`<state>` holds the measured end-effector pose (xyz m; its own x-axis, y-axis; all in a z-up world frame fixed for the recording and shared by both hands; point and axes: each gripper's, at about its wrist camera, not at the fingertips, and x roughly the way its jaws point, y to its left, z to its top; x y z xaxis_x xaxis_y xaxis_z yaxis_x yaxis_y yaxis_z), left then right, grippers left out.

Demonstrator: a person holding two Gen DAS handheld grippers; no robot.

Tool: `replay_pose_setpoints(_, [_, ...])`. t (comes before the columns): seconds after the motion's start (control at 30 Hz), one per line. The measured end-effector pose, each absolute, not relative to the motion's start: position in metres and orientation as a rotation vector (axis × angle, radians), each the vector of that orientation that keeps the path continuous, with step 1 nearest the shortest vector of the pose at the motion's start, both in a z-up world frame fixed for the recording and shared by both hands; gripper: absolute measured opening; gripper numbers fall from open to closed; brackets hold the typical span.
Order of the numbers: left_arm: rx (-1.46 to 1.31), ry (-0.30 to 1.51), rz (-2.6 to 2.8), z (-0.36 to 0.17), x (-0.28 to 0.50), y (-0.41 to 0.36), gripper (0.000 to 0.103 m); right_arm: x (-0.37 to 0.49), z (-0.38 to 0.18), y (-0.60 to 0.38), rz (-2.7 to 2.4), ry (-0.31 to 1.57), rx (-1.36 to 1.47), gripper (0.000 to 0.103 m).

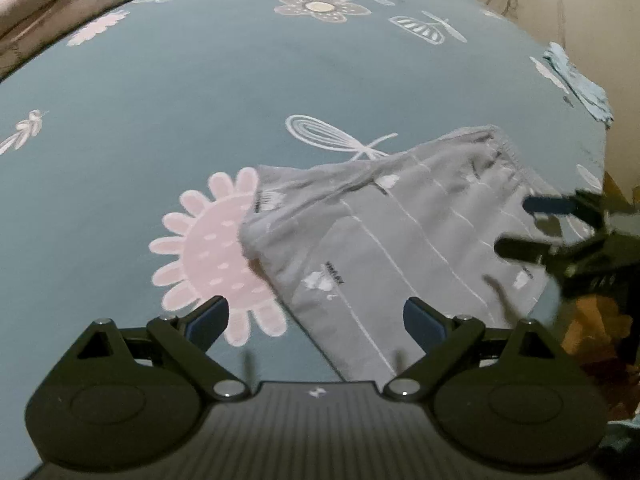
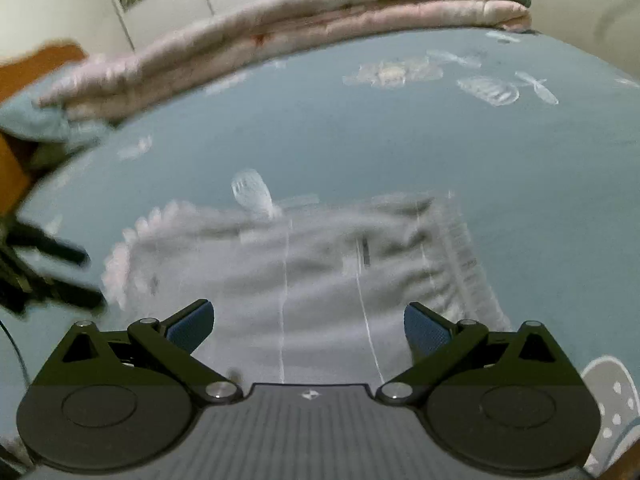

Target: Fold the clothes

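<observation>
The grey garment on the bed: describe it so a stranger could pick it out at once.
Start from the teal bed sheet printed with flowers. The grey garment lies flat near its edge, partly covering a big pink flower. It alone is grey with thin white stripes and a gathered waistband, unlike the pink quilt folded at the far side.

Your left tongs [image 1: 316, 320] and right tongs [image 2: 310, 328]: black linkage arms, silver pivot screws, blue textured pads [image 2: 426, 330], ribbed grey housing at 6 o'clock.

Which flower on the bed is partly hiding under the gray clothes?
The big pink flower: the gray clothes cover its right edge. The brown flower lies far off, uncovered.
</observation>
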<state>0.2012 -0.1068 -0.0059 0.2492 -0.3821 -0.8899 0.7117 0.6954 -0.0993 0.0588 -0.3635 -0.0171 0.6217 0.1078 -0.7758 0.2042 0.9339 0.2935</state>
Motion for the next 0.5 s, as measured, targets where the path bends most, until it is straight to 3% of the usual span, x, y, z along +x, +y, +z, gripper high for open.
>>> replay_pose_setpoints(0.3, [0.334,1.048,-0.628,0.003,0.212,-0.086,0.094,0.064,-0.002,-0.337,0.061,0.873,0.282,0.103])
replay_pose_setpoints(0.5, [0.296,1.052,-0.629,0.003,0.211,-0.071,0.094,0.073,-0.022,-0.282,0.176,0.942,0.015,0.103])
